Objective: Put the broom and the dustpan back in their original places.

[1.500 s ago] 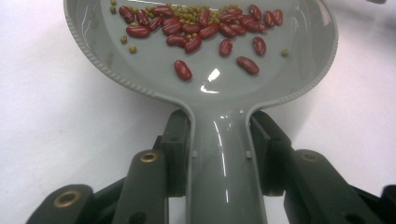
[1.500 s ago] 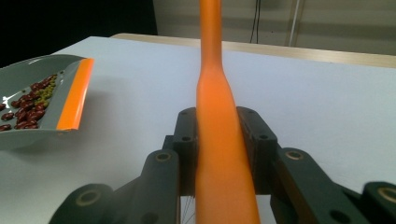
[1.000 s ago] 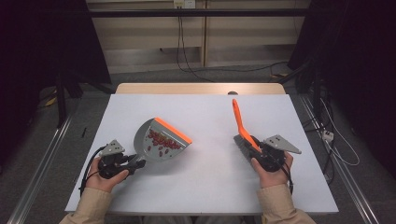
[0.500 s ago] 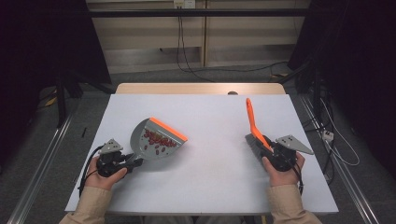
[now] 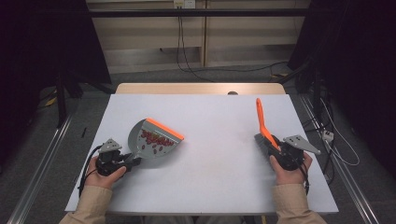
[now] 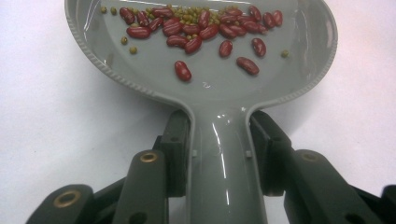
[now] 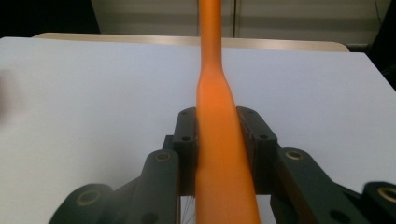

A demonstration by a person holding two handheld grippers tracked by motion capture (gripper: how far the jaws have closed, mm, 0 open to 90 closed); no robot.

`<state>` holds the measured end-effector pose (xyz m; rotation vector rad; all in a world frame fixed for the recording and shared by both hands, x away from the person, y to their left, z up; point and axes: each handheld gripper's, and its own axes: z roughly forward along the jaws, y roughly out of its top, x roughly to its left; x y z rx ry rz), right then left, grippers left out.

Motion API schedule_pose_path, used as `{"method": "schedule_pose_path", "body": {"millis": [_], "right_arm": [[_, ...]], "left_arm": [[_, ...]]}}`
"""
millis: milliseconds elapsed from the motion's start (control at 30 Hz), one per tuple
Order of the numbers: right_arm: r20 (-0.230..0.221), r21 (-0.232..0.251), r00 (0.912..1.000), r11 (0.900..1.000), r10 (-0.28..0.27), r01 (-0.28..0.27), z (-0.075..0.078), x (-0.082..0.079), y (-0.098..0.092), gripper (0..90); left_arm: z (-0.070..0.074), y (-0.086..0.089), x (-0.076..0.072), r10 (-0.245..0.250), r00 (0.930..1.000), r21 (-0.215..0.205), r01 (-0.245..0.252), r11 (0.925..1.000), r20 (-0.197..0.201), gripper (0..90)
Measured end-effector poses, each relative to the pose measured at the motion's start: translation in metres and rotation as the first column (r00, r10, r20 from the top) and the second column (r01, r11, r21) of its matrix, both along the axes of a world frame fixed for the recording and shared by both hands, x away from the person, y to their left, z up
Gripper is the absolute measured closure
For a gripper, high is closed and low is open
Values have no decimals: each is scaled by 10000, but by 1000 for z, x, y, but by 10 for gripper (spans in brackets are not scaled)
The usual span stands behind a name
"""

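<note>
High view: unmarked grey dustpan (image 5: pixel 154 140) and orange brush (image 5: pixel 262 126), no writing legible.

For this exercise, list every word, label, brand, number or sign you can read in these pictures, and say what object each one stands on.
None can be read: the grey dustpan, the orange brush, the white table and both tools bear no legible text.
The wall socket plate is too small to read.

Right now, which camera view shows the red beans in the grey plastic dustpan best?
The left gripper view: the red beans lie close up, individually countable. The high view shows them as a small red patch in the grey plastic dustpan.
</note>
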<state>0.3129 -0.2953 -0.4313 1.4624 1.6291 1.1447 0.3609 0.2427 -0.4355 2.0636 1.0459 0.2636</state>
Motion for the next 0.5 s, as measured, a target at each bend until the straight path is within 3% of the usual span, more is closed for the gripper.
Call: {"method": "schedule_pose_path", "body": {"millis": [500], "right_arm": [[-102,-85,9995,9995,-315,314,-4,-7,-10,714]], "left_arm": [[-2,0,-1,206,9998,197,-206,9996,-24,628]]}}
